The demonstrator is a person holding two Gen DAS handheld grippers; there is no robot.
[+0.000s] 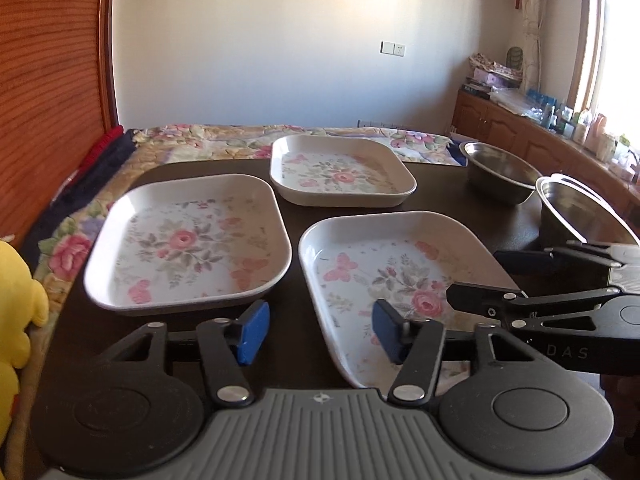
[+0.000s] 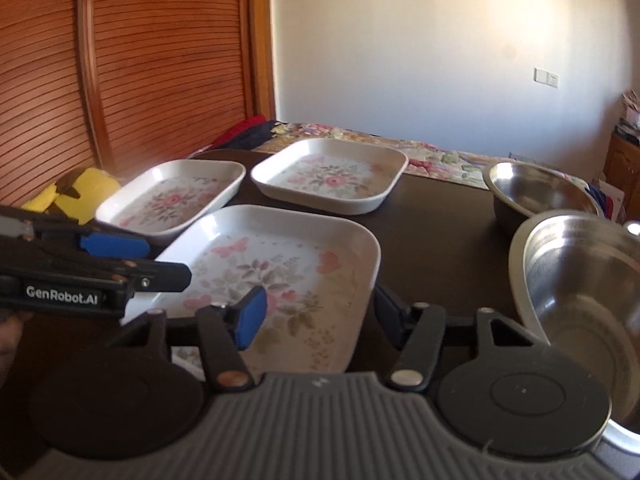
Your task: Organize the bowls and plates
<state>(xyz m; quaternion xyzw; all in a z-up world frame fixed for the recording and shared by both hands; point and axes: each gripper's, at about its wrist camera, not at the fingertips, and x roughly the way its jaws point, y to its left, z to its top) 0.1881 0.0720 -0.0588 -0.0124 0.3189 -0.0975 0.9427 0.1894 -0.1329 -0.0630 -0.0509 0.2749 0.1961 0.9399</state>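
Three white square plates with pink flower prints lie on the dark table [image 1: 100, 332]: a left plate [image 1: 186, 242], a far plate [image 1: 342, 170] and a near plate [image 1: 384, 280]. Two steel bowls stand to the right, a far bowl [image 1: 498, 178] and a near bowl [image 1: 580, 216] that shows a double rim. My left gripper [image 1: 319, 332] is open, with the near plate's left rim between its blue pads. My right gripper [image 2: 320, 316] is open over the same plate [image 2: 280, 264], straddling its right rim. Each gripper also shows in the other's view, the right gripper [image 1: 484, 276] and the left gripper [image 2: 160, 260].
A yellow plush toy [image 1: 16, 304] sits at the table's left edge. Behind the table lies a floral bedspread [image 1: 224, 140], with dark and red clothes [image 1: 108, 152] on it. A slatted wooden door [image 2: 140, 60] stands on the left, and cluttered wooden cabinets [image 1: 520, 124] on the right.
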